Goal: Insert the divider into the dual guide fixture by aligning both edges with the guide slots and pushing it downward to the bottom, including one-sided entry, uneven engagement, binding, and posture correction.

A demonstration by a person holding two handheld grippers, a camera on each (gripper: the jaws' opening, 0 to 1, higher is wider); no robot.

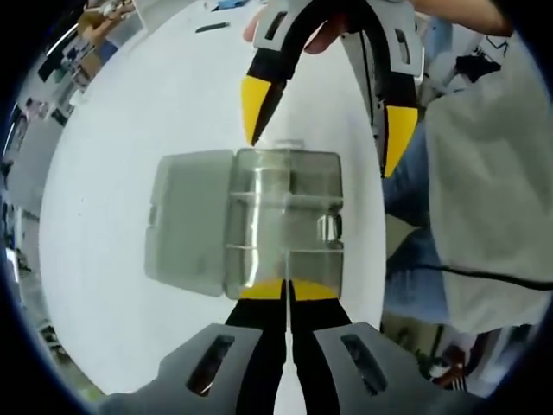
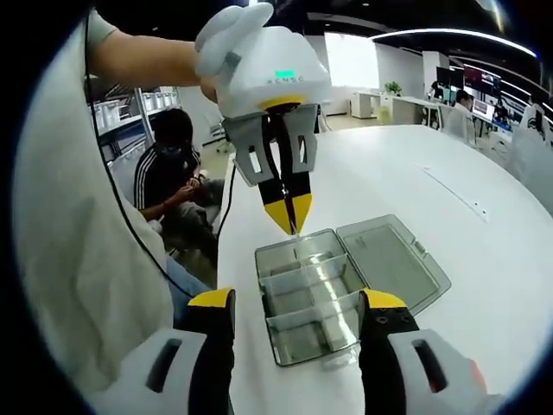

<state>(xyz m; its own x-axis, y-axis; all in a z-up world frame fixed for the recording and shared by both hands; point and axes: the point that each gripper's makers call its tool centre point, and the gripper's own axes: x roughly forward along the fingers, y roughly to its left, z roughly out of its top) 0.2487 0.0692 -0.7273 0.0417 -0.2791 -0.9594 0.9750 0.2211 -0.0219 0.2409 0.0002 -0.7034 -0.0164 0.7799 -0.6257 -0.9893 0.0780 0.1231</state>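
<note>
A clear plastic compartment box point(image 2: 315, 290) is lying open on the white table point(image 2: 449, 186), its hinged lid point(image 2: 393, 259) folded flat toward 3 o'clock in the right gripper view. Inside, clear dividers point(image 2: 311, 272) are splitting the tray into several cells; the plastic is so transparent that I cannot tell whether any divider is sitting only partway down.

In the left gripper view the same box point(image 1: 285, 225) is sitting at centre, lid point(image 1: 190, 220) at 9 o'clock. The left gripper point(image 1: 287, 290) is pressing its yellow tips nearly together at the box's 6 o'clock edge, seemingly pinching a thin clear piece, though I cannot tell for certain. In the right gripper view it point(image 2: 288, 212) is pointing down at the box's 12 o'clock edge.

The right gripper point(image 2: 298, 303) is holding its jaws wide, straddling the box without touching anything; in the left gripper view it point(image 1: 324, 112) is hanging at 12 o'clock.

A seated person point(image 2: 177, 181) in dark clothes is at 9 o'clock beyond the table.
</note>
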